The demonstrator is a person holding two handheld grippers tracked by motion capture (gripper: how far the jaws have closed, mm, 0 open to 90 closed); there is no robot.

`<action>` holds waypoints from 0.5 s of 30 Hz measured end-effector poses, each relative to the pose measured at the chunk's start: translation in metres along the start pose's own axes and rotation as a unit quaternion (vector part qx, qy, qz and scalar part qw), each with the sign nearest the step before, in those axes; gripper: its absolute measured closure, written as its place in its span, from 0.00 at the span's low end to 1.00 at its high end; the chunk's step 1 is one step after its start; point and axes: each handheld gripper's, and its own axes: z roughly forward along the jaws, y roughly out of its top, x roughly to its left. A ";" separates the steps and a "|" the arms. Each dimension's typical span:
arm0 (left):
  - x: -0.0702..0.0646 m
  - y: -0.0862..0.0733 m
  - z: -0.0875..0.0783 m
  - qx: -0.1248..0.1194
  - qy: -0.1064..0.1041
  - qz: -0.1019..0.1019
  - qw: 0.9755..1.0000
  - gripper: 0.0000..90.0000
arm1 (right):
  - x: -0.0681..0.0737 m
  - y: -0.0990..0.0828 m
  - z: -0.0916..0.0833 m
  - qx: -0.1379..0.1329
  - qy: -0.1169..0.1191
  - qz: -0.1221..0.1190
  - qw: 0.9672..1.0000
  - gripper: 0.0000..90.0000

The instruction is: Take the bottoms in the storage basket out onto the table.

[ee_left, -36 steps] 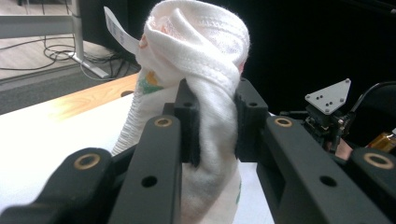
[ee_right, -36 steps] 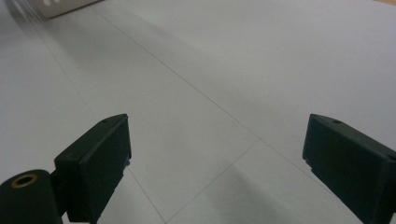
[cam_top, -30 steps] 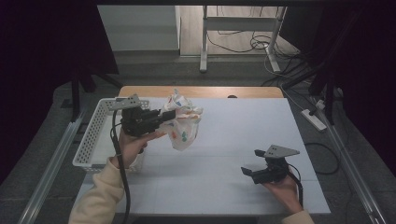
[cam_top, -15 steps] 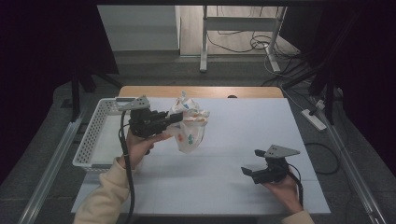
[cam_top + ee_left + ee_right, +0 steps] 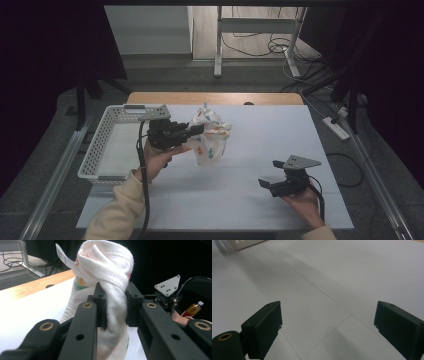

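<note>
A white garment (image 5: 212,142) with small coloured prints hangs bunched above the white table (image 5: 260,130), just right of the basket. My left gripper (image 5: 197,131) is shut on its upper part. In the left gripper view the jaws pinch a twisted fold of the garment (image 5: 110,277), which bulges above my left gripper (image 5: 116,305) and hangs below it. My right gripper (image 5: 270,174) rests low near the table's front right, open with nothing between its jaws. In the right gripper view my right gripper (image 5: 328,317) stands wide over the bare table (image 5: 324,277).
A white mesh basket (image 5: 107,130) stands at the table's left edge. The other gripper (image 5: 167,290) and an amber bottle (image 5: 193,310) sit beyond the garment in the left gripper view. A wooden strip (image 5: 215,97) runs along the far edge.
My left hand has carried the garment rightwards, away from the basket and over the table. The right hand has kept still.
</note>
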 end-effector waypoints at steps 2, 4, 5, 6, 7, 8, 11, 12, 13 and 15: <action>0.000 -0.001 0.002 0.003 -0.001 0.000 1.000 0.84 | 0.000 0.000 0.000 -0.001 0.000 0.000 1.000 0.09; -0.001 -0.002 0.005 0.006 -0.001 0.001 1.000 0.84 | 0.000 0.000 0.000 -0.001 0.001 0.001 1.000 0.09; 0.000 -0.003 0.006 0.007 -0.001 0.001 1.000 0.84 | 0.000 0.000 -0.001 -0.002 0.002 0.001 1.000 0.09; -0.001 -0.004 0.007 0.008 -0.001 0.001 1.000 0.84 | 0.000 0.000 -0.001 -0.002 0.002 0.001 1.000 0.09; -0.001 -0.004 0.008 0.010 -0.001 0.002 1.000 0.84 | 0.000 0.000 0.000 -0.002 0.002 0.001 1.000 0.09; -0.001 -0.005 0.010 0.012 -0.002 0.003 1.000 0.84 | 0.000 0.000 0.000 -0.001 0.002 0.001 1.000 0.09; -0.001 -0.008 0.016 0.019 -0.003 0.004 1.000 0.84 | 0.000 0.000 0.000 -0.001 0.001 0.001 1.000 0.09; -0.002 -0.008 0.017 0.021 -0.004 0.004 1.000 0.84 | 0.000 0.000 0.000 -0.001 0.001 0.001 1.000 0.09; -0.002 -0.009 0.019 0.023 -0.004 0.005 1.000 0.84 | 0.000 0.000 0.000 0.000 0.002 0.000 1.000 0.09; -0.003 -0.010 0.021 0.025 -0.006 0.005 1.000 0.84 | 0.000 0.000 -0.001 0.000 0.002 0.000 1.000 0.09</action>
